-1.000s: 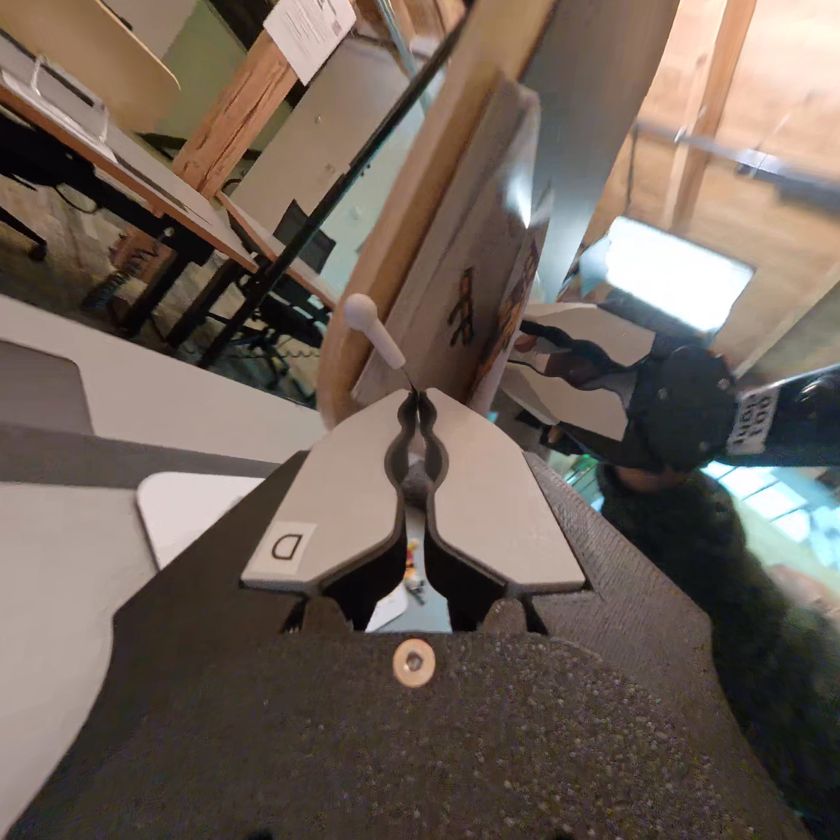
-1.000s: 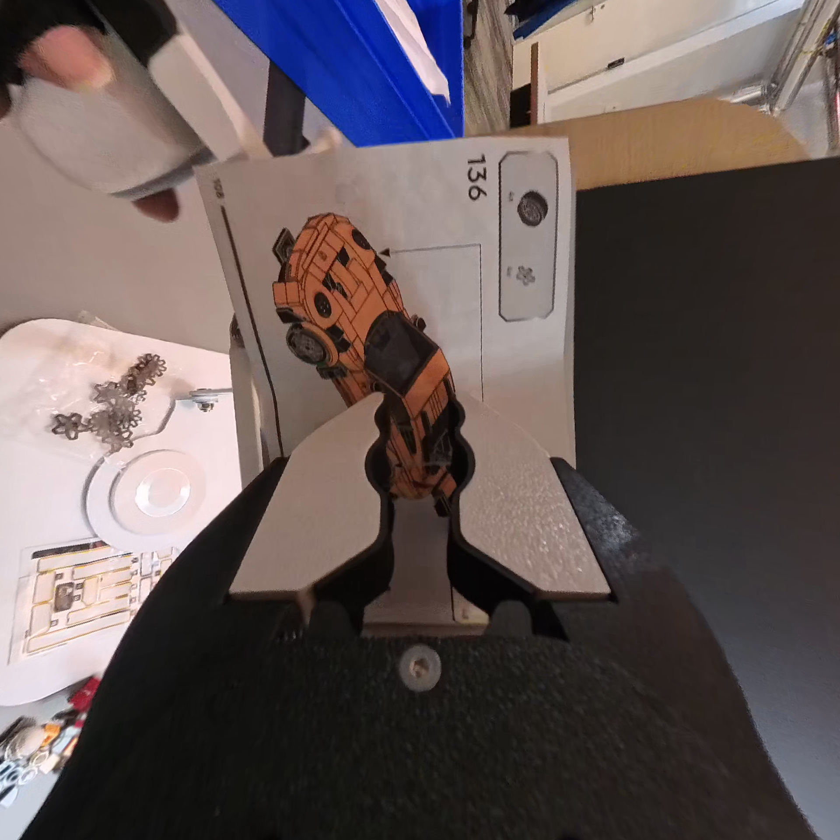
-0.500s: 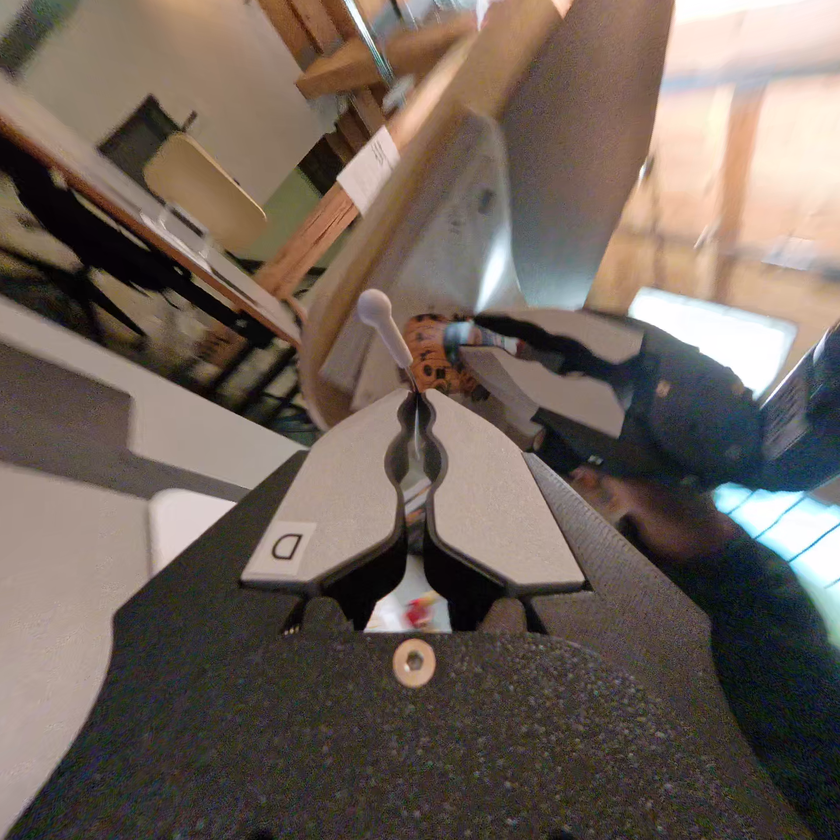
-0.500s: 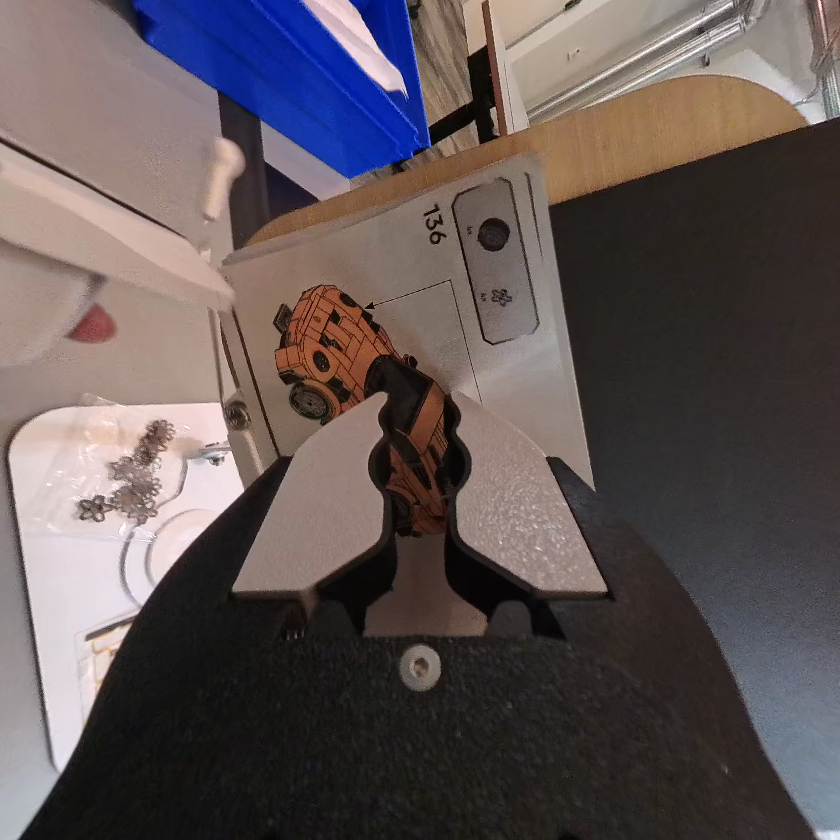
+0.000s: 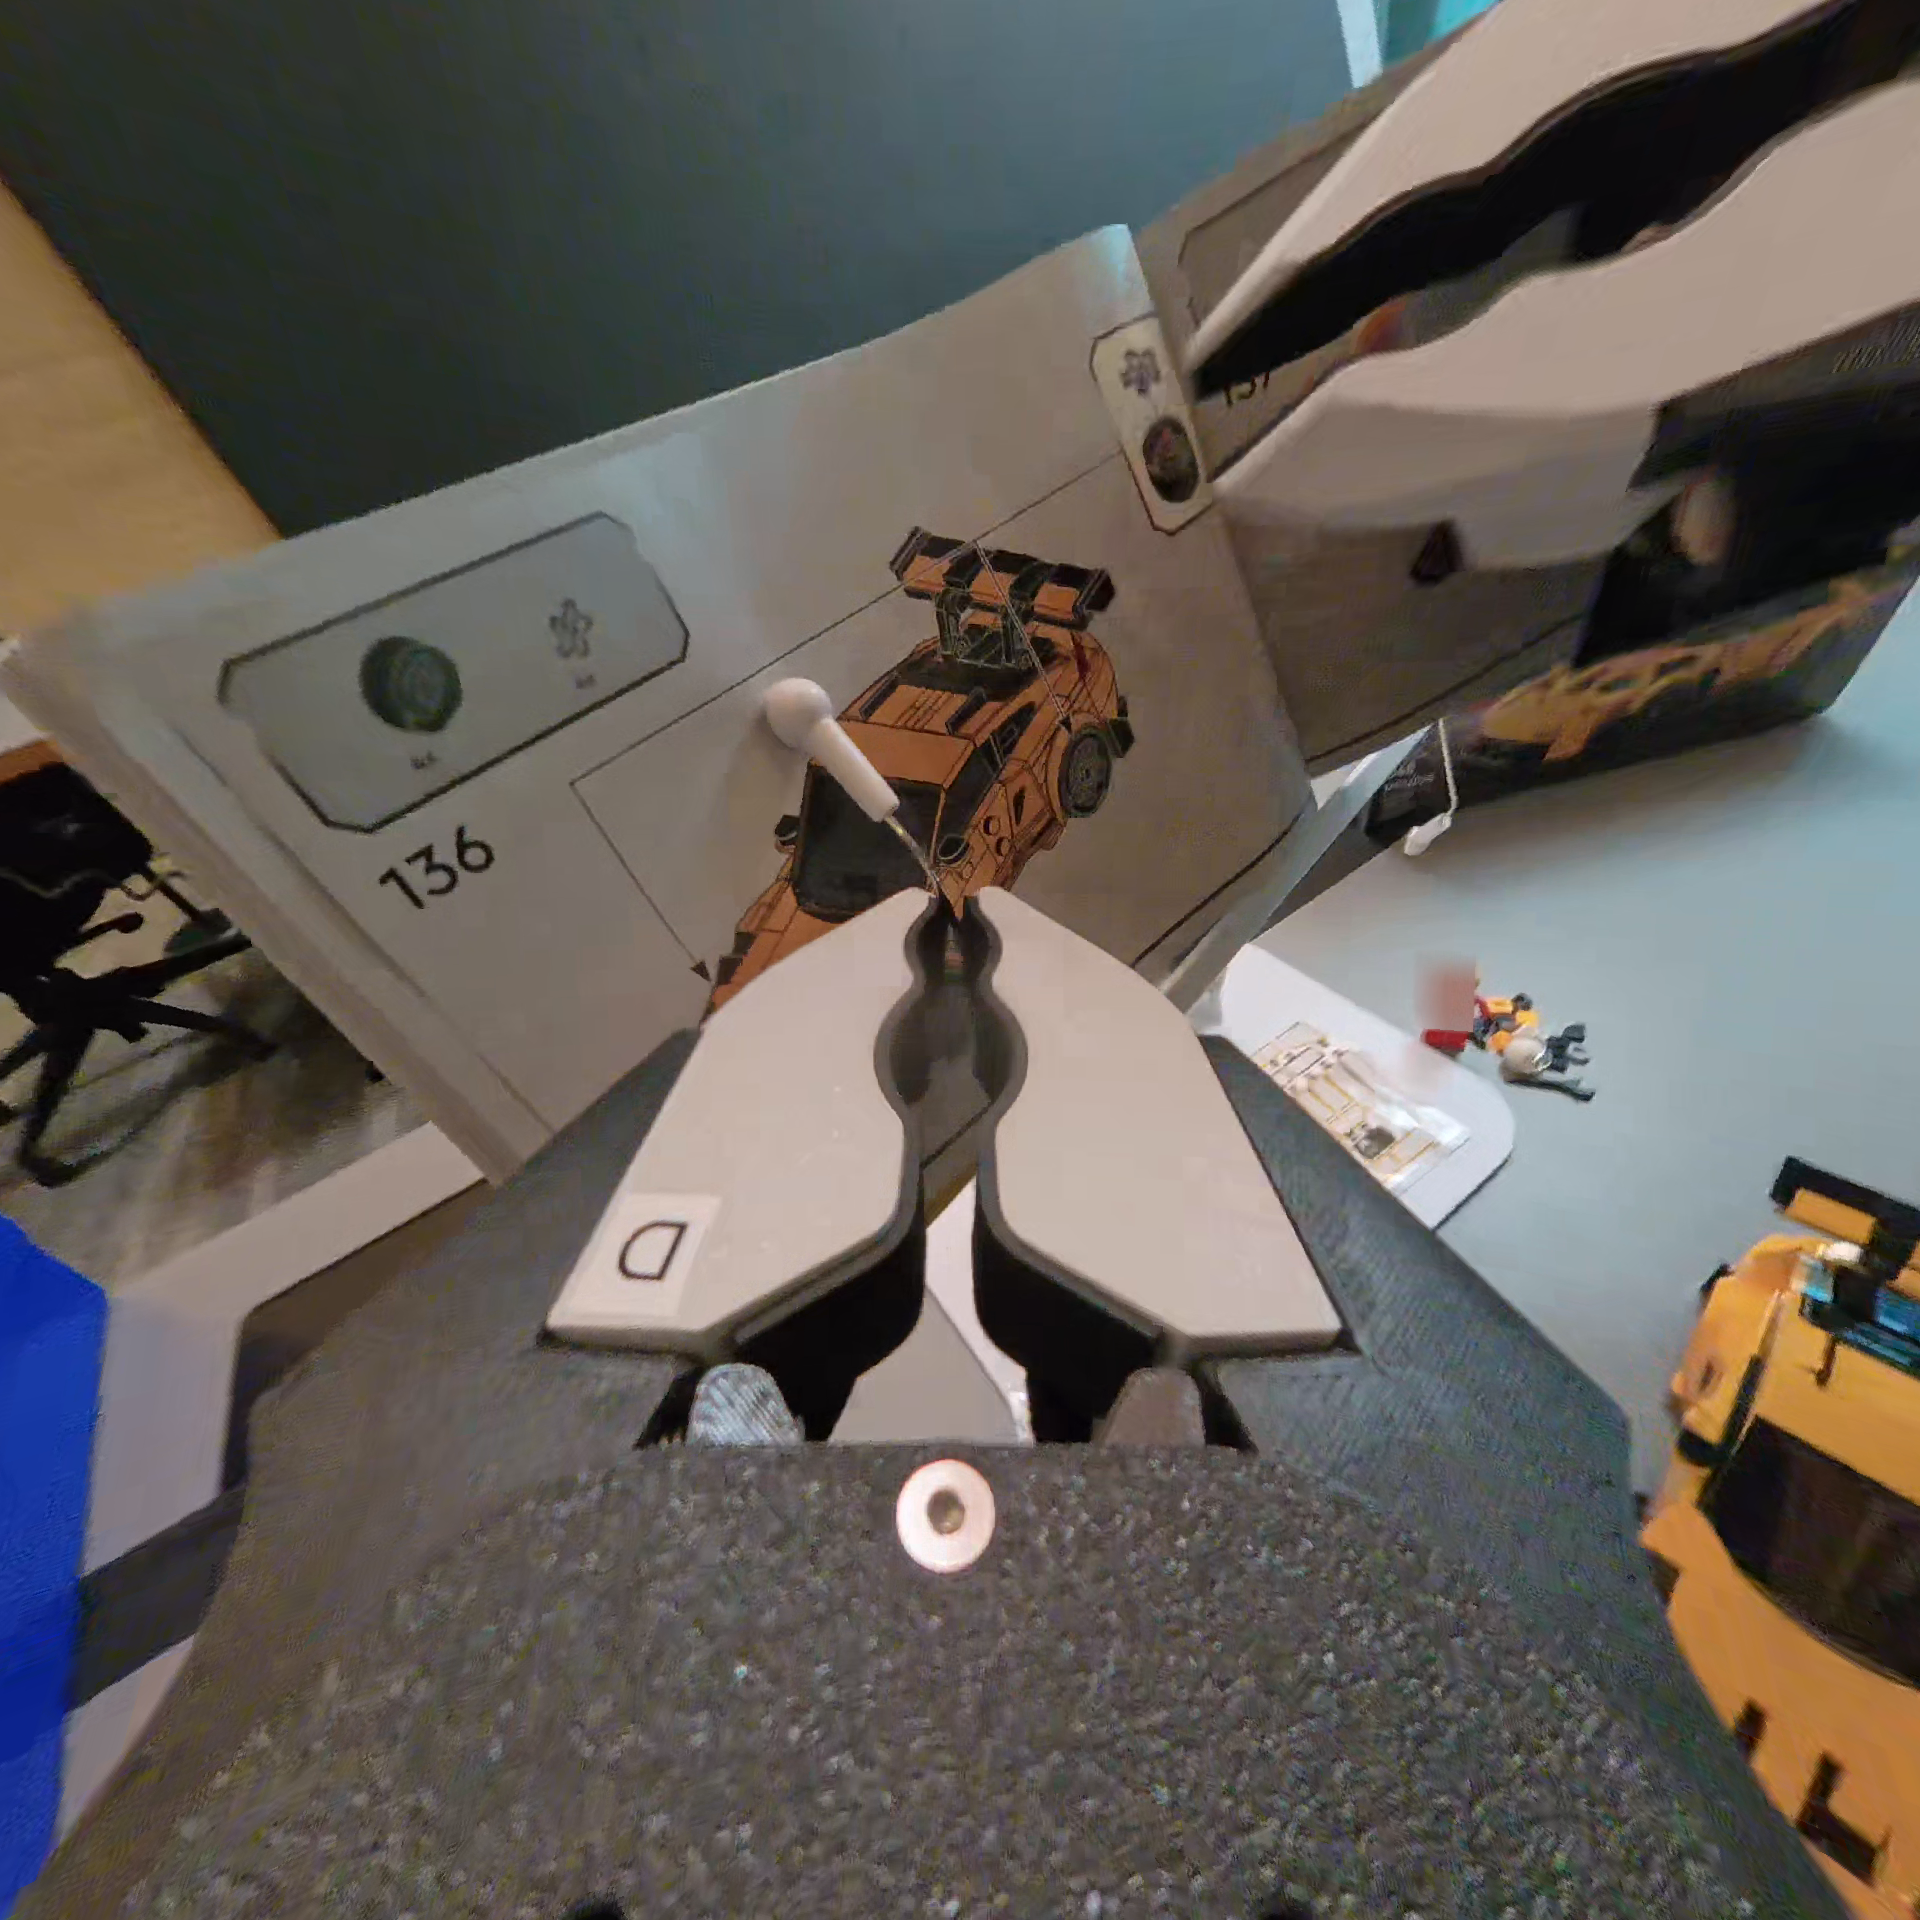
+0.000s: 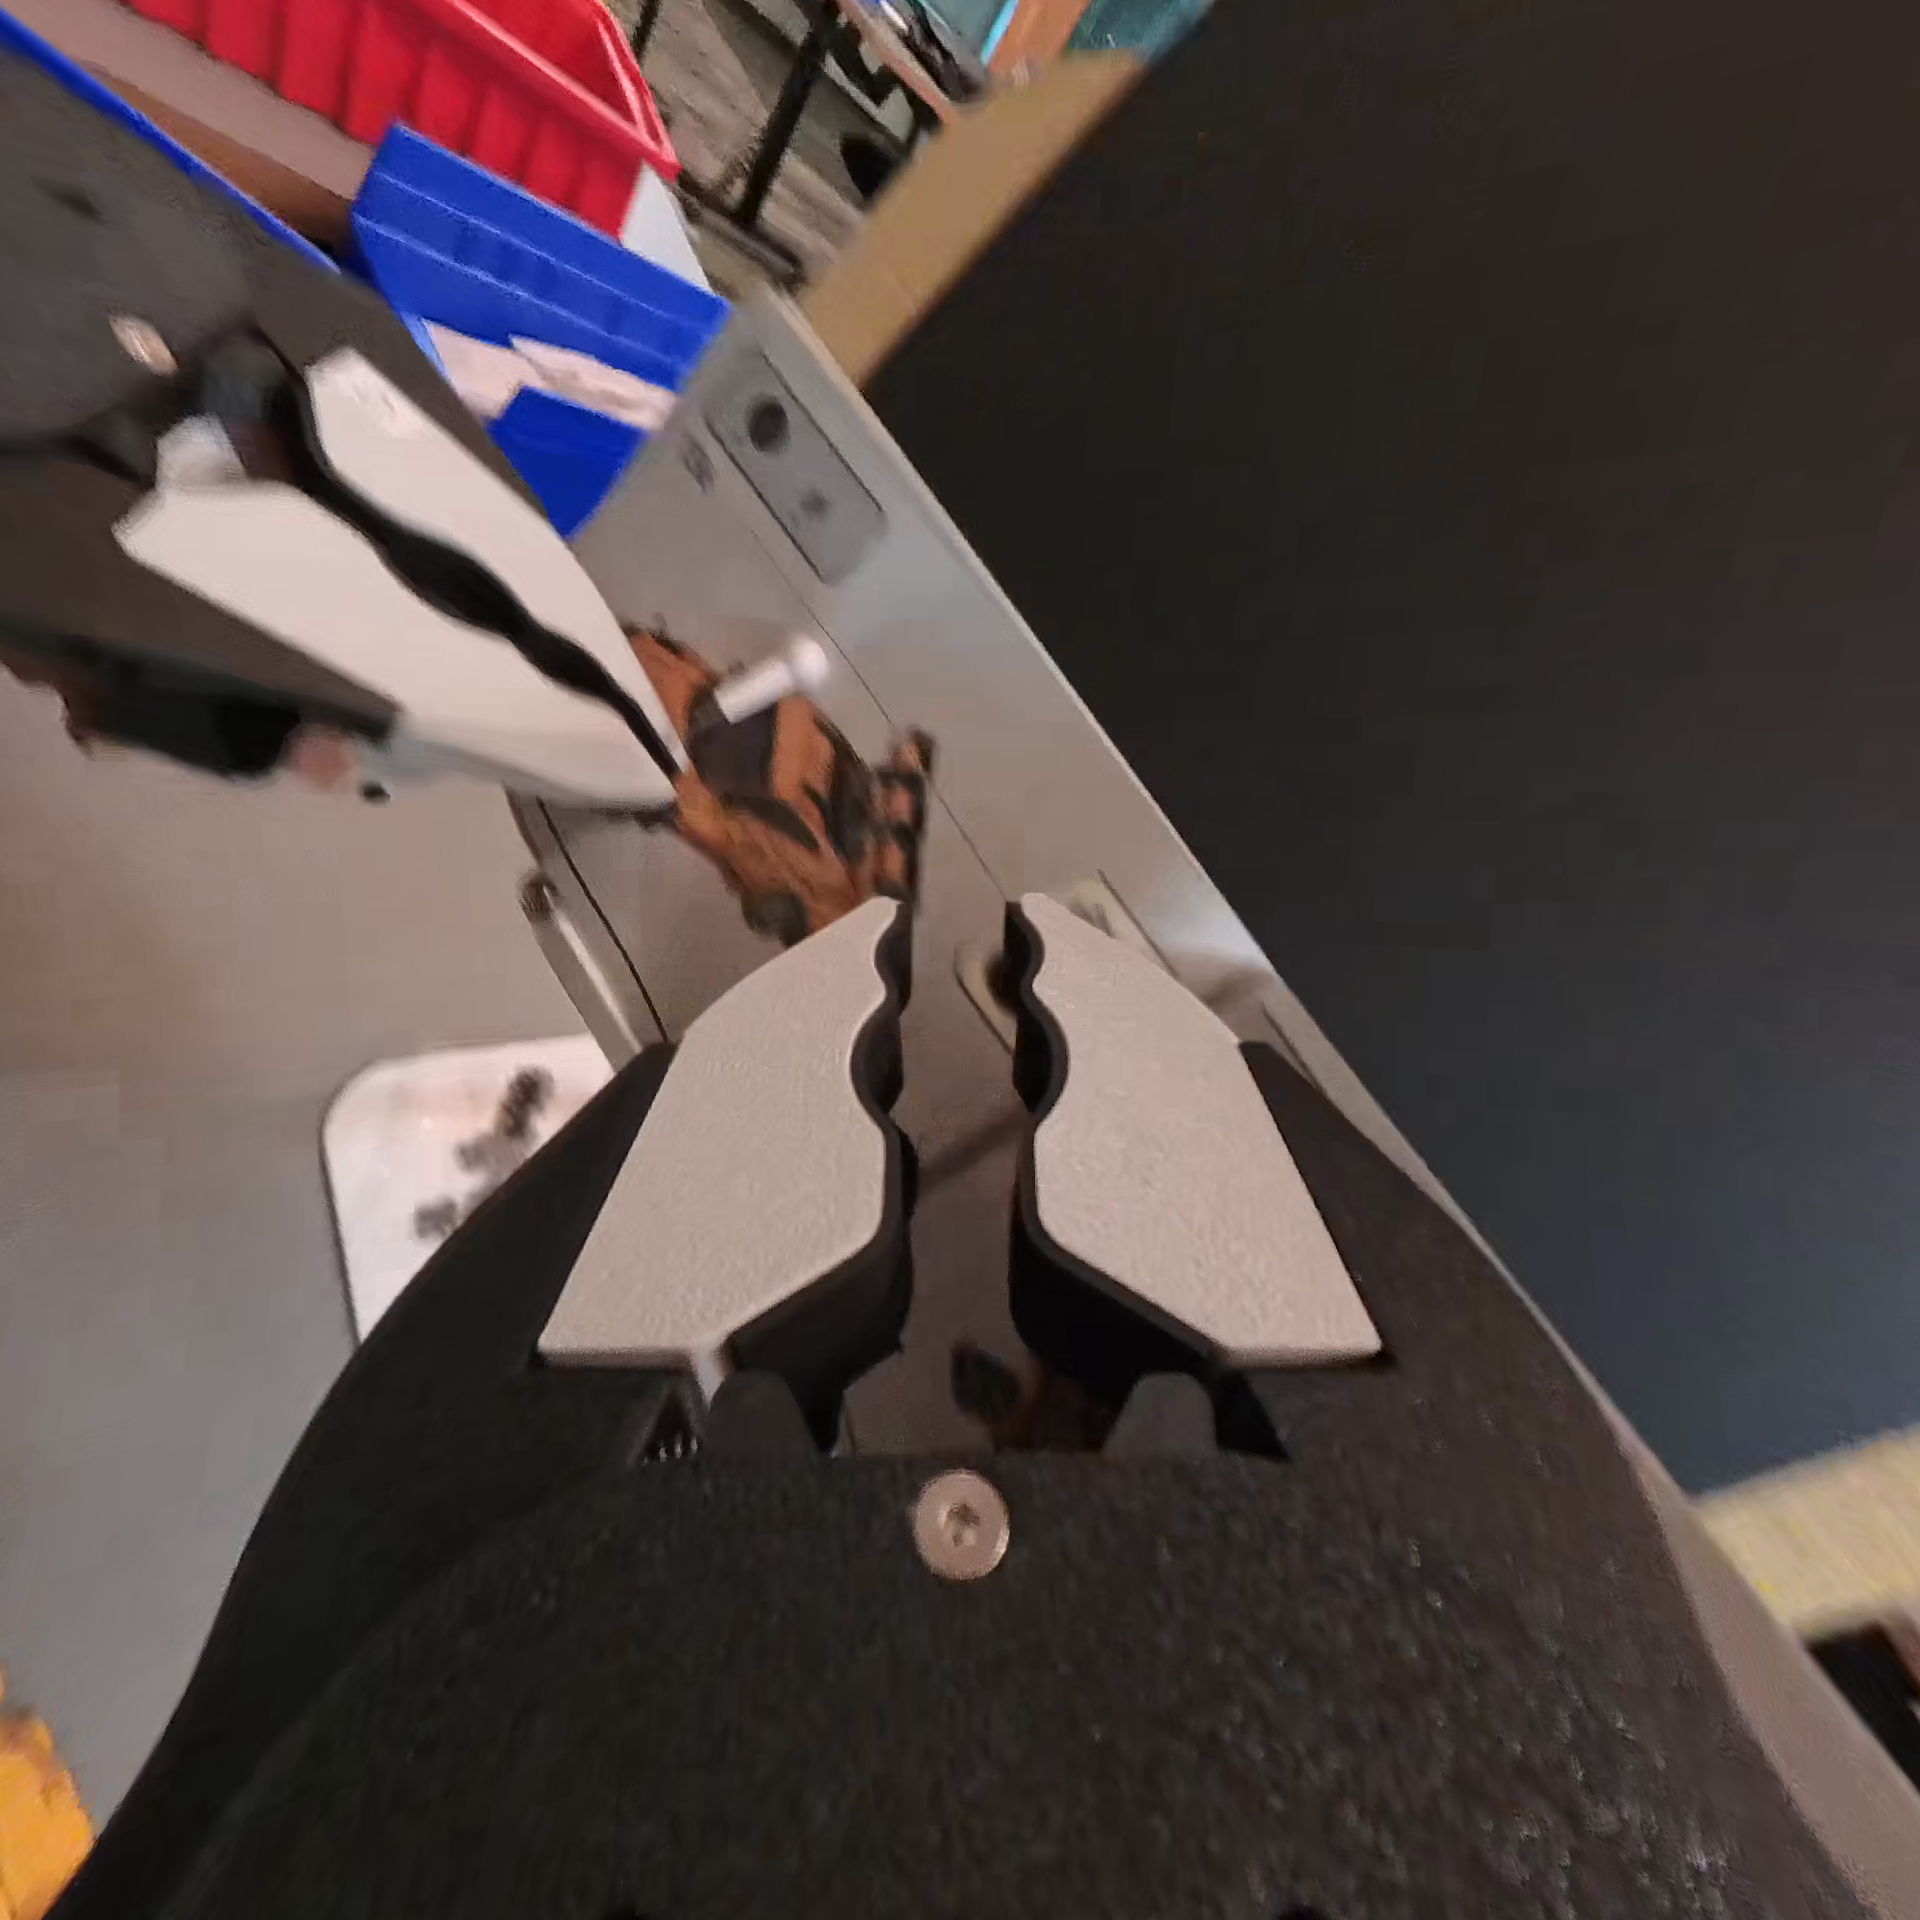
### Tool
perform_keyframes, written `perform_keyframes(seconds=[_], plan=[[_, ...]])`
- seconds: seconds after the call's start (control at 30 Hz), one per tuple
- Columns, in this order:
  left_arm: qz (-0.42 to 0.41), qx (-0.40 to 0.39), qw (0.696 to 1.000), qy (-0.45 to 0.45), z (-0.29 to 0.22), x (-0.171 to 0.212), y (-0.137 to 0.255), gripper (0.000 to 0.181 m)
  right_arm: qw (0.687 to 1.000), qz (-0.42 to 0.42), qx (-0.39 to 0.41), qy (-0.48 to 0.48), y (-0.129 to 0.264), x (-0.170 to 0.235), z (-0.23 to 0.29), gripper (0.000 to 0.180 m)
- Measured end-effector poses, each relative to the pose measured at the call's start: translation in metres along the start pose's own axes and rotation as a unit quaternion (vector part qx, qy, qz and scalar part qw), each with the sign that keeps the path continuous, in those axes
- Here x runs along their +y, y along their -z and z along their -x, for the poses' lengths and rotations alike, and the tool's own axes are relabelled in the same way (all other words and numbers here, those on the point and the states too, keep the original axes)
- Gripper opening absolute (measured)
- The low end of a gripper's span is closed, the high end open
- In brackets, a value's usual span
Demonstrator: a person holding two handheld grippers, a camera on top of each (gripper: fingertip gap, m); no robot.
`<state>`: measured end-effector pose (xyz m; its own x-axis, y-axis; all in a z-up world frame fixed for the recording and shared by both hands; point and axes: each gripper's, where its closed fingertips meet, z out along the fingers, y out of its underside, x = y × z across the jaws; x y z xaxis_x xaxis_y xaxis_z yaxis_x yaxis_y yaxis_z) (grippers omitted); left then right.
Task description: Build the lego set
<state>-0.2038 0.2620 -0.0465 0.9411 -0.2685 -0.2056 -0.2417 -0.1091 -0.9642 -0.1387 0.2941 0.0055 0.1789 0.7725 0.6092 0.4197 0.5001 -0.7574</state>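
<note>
An open instruction booklet (image 5: 727, 582) is standing across the middle of the left wrist view, showing a drawing of an orange car. In the lower right corner, a partly built yellow-orange Lego car (image 5: 1808, 1496) is sitting on the grey table (image 5: 1662, 914). At centre, the left gripper (image 5: 951, 904) is pinching a thin wire with a white pin-like handle (image 5: 826, 743) between fingers pressed together. In the right wrist view, the right gripper (image 6: 956, 914) is hovering at centre with its fingers slightly apart, gripping nothing. A small minifigure (image 5: 1512, 1034) is lying at middle right.
</note>
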Motion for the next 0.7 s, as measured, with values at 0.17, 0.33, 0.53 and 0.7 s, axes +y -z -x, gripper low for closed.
perform_keyframes(seconds=[0.17,0.33,0.53,0.7], plan=[[0.038,-0.025,0.994,-0.1,-0.008,-0.003,-0.004,0.003,0.999,0.042,0.007,0.011,0.011,0.05,-0.001,0.014],[0.06,-0.033,0.954,-0.293,-0.035,-0.007,-0.017,0.002,0.998,0.047,0.024,0.043,-0.007,0.055,0.019,0.013],[0.094,-0.008,0.903,-0.42,-0.054,0.008,-0.027,0.001,0.999,0.01,0.004,-0.032,-0.007,0.055,0.021,0.014],[0.099,0.001,0.889,-0.447,-0.053,0.01,-0.03,0.002,0.998,-0.01,0.022,-0.063,0.011,0.06,0.007,0.016]])
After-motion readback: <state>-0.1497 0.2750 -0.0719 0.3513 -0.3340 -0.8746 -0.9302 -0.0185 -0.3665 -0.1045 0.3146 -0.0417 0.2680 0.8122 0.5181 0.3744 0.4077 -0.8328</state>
